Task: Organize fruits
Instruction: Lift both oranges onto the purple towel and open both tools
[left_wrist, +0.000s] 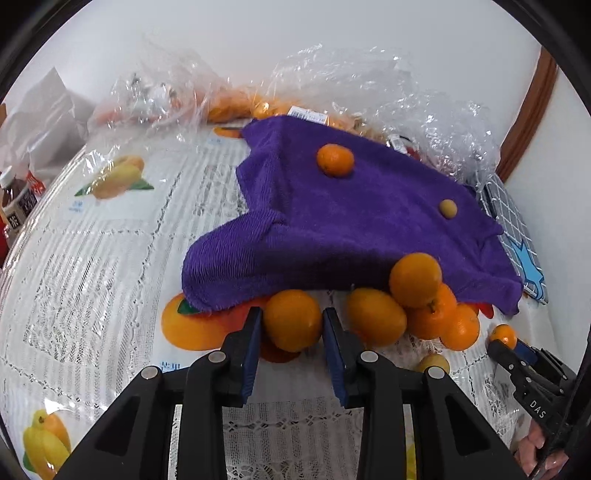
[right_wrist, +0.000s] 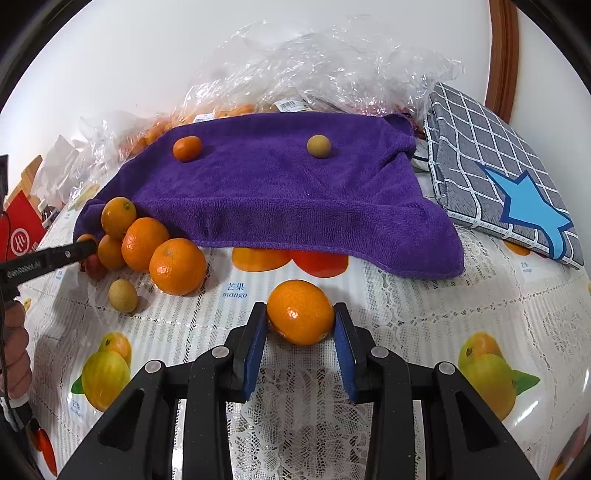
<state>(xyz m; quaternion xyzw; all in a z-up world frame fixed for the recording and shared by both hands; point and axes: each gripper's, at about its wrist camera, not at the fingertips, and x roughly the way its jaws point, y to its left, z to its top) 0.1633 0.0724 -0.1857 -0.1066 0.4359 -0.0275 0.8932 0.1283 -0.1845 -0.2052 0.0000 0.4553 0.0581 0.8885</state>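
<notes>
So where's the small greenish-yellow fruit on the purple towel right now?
The greenish-yellow fruit sits on the purple towel's far right part, right of the small orange.

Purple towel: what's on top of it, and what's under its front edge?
On the purple towel: one small orange and one yellowish-green round fruit. Under the front edge, printed fruit on the tablecloth pokes out; anything further under is covered.

Home table, fruit-print tablecloth (right_wrist: 424, 314), grocery bags (right_wrist: 332, 55)

Table with white lace, fruit-printed cloth (right_wrist: 424, 317) carries a purple terry towel (right_wrist: 280, 192), loose orange citrus fruits (right_wrist: 177, 266), and a grey checked fabric bag (right_wrist: 491, 162).
</notes>
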